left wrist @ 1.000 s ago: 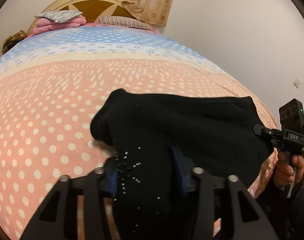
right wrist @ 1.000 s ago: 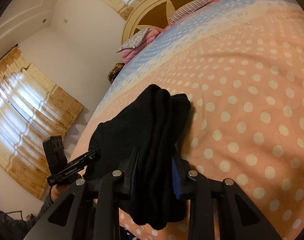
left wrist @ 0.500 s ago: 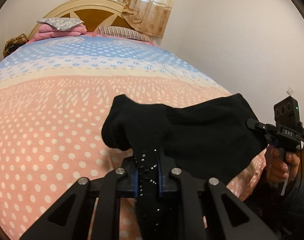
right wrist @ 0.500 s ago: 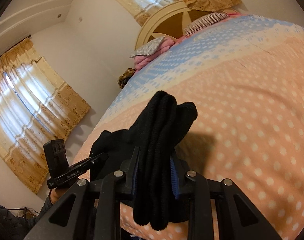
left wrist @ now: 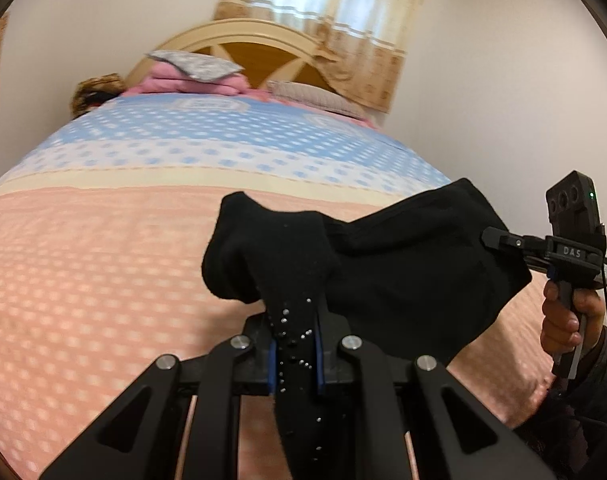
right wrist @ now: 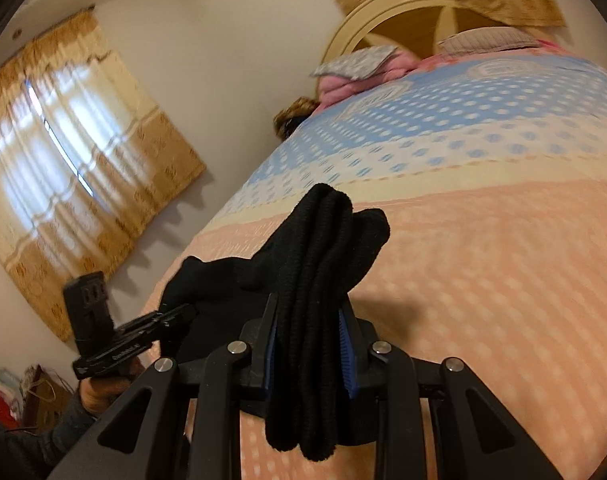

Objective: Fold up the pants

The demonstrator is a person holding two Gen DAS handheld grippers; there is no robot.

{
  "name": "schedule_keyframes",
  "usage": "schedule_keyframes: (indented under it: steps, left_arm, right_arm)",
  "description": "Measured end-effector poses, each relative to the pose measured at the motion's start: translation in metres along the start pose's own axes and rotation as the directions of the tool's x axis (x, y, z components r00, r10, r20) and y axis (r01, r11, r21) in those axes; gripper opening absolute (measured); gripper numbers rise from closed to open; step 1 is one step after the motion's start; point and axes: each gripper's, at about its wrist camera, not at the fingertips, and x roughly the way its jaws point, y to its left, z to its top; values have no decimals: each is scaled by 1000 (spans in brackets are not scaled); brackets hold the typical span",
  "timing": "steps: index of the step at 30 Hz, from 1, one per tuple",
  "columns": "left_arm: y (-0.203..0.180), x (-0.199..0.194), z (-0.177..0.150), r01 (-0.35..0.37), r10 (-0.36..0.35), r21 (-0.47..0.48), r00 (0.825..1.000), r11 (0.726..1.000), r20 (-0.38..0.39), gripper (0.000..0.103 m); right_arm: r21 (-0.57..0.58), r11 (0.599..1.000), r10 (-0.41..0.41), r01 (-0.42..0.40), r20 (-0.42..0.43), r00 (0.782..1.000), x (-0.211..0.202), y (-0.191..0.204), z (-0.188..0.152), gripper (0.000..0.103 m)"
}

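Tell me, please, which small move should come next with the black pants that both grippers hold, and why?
Probably carry both ends forward and lay them down on the bedspread. The left gripper and right gripper are each shut on a bunched end of the black pants, which hang between them above the bed, not yet spread flat.

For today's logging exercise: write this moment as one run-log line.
left gripper: shut on pants | right gripper: shut on pants | pants: over bed

Each hand-held gripper (left wrist: 295, 344) is matte black, with triangular cut-out linkage arms, silver pivot screws and blue pads. The right one (left wrist: 503, 240) bears white "DAS" lettering, a green light and a thin black cable; the sleeve (left wrist: 595, 376) is dark.
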Motion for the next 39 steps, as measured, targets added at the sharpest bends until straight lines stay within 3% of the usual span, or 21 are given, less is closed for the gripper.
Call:
schedule_keyframes:
  steps: [4, 12, 19, 21, 22, 24, 26, 33, 37, 38, 39]
  left_arm:
    - [41, -12, 2, -75, 76, -46, 997, 996, 17, 14]
    - [101, -23, -6, -191, 193, -106, 981, 976, 7, 14]
    - [133, 8, -31, -216, 207, -147, 976, 965, -74, 18]
    - [131, 7, -36, -229, 221, -141, 973, 963, -64, 27]
    - [130, 6, -37, -237, 231, -139, 971, 962, -58, 32]
    - [125, 1, -41, -287, 282, -130, 958, 949, -56, 59]
    - [121, -1, -46, -306, 300, -117, 952, 945, -64, 75]
    - [101, -14, -68, -352, 351, -32, 936, 935, -36, 79]
    - [109, -11, -67, -369, 368, -57, 929, 928, -25, 93]
    - [114, -8, -68, -378, 378, -68, 926, 923, -19, 101]
    - [118, -6, -68, -378, 378, -85, 926, 922, -18, 103]
  right_arm:
    - [-28, 999, 21, -23, -67, 998, 62, 22, 20, 27]
    - [-36, 996, 78, -84, -145, 986, 156, 54, 28, 27]
    - [11, 999, 51, -50, -227, 973, 209, 50, 26, 28]
    - [14, 999, 31, -29, -253, 967, 215, 43, 23, 33]
    - [7, 1000, 6, -4, -266, 964, 215, 39, 21, 42]
    - [-21, 998, -60, 56, -265, 962, 212, 34, 19, 46]
    - [-46, 997, -77, 68, -258, 963, 204, 33, 16, 47]
    - [-142, 980, -172, 139, -262, 950, 183, 28, -3, 63]
    - [-74, 985, -168, 155, -252, 953, 184, 13, -4, 71]
    - [-85, 983, -177, 161, -246, 953, 185, 13, -5, 73]
    - [-99, 981, -187, 167, -240, 953, 186, 14, -5, 74]
